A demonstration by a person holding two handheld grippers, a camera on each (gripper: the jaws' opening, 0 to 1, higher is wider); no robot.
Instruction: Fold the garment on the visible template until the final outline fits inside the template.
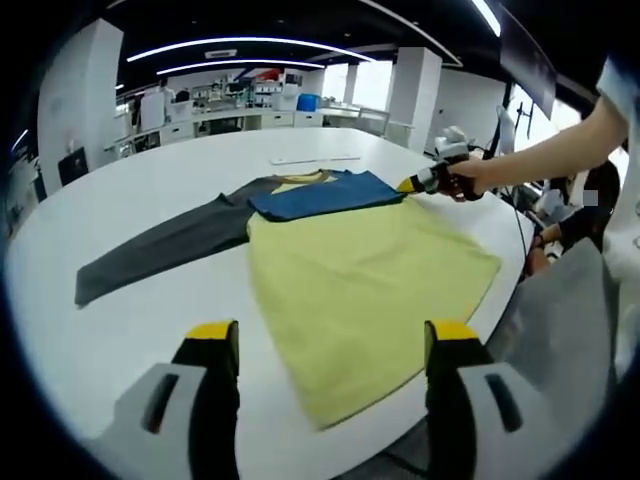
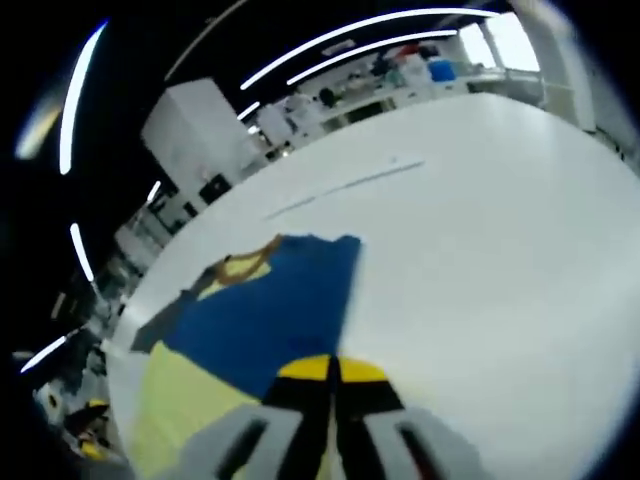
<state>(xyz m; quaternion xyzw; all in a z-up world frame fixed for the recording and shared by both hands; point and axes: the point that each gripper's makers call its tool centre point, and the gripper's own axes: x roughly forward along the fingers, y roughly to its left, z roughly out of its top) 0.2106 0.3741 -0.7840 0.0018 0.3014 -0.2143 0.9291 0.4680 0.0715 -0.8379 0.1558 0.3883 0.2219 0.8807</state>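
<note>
While I hold my left claw low over the near edge of the white bench, its two yellow-tipped jaws stand wide apart with nothing between them. One garment lies flat on the bench ahead: a pale yellow body, one dark grey sleeve stretched out to the left, and one blue sleeve folded across the chest just below the collar. The near corner of the yellow hem reaches the bench edge between my jaws.

My right claw shows in the left gripper view at the far right corner of the blue fold, held by my hand. In the right gripper view the right claw's two jaws sit pressed together with no gap I can see, right at the edge of the blue sleeve where it meets the yellow body; whether cloth is pinched between them I cannot tell.

Nothing lies on the cloth itself. Beyond the garment, one thin pale strip lies flat on the bench, well apart from the collar. At the right, off the bench, a seated person is partly visible. Farther back stand white pillars, desks with clutter, and long ceiling light strips.
</note>
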